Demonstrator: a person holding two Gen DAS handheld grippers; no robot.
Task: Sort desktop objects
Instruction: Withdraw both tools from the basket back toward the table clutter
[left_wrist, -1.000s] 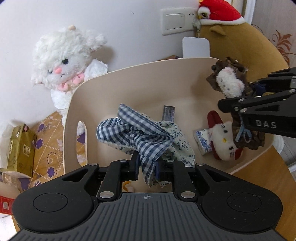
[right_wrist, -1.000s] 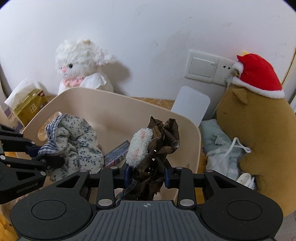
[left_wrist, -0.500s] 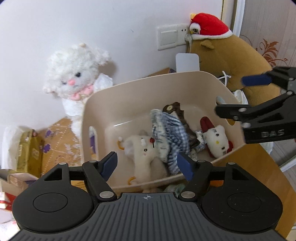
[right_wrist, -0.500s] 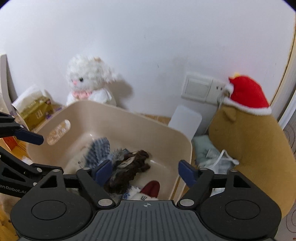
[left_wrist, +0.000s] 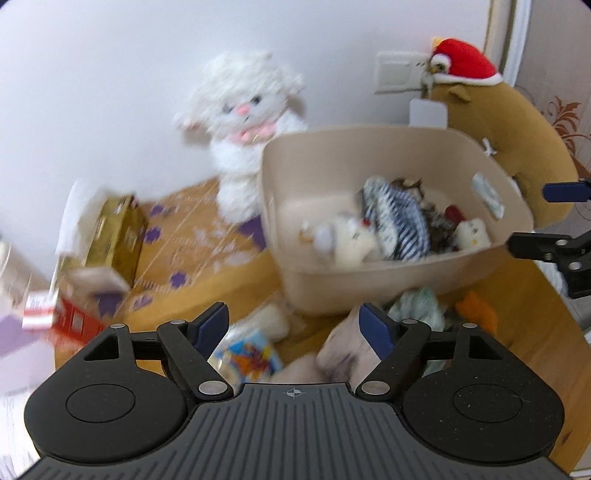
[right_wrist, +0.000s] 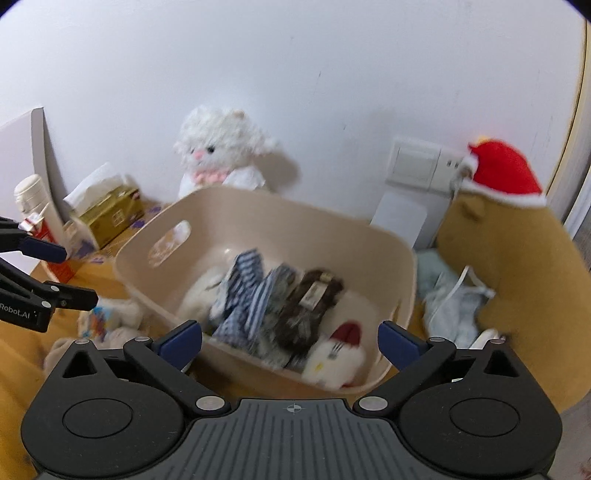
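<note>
Both tools were wide and empty: left tool (left_wrist: 293, 326), right tool (right_wrist: 290, 341). You needed the left one low over the packet (left_wrist: 247, 354) below it, well short of the bin (left_wrist: 388, 273).

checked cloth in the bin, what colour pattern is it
Blue-and-white check, on the checked cloth lying in the beige bin; clearest in the right wrist view.

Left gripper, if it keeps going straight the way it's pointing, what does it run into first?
Probably the small items on the table in front of the beige bin: the open left gripper points at a colourful packet and a pale soft bundle. Blur makes depth uncertain.
</note>
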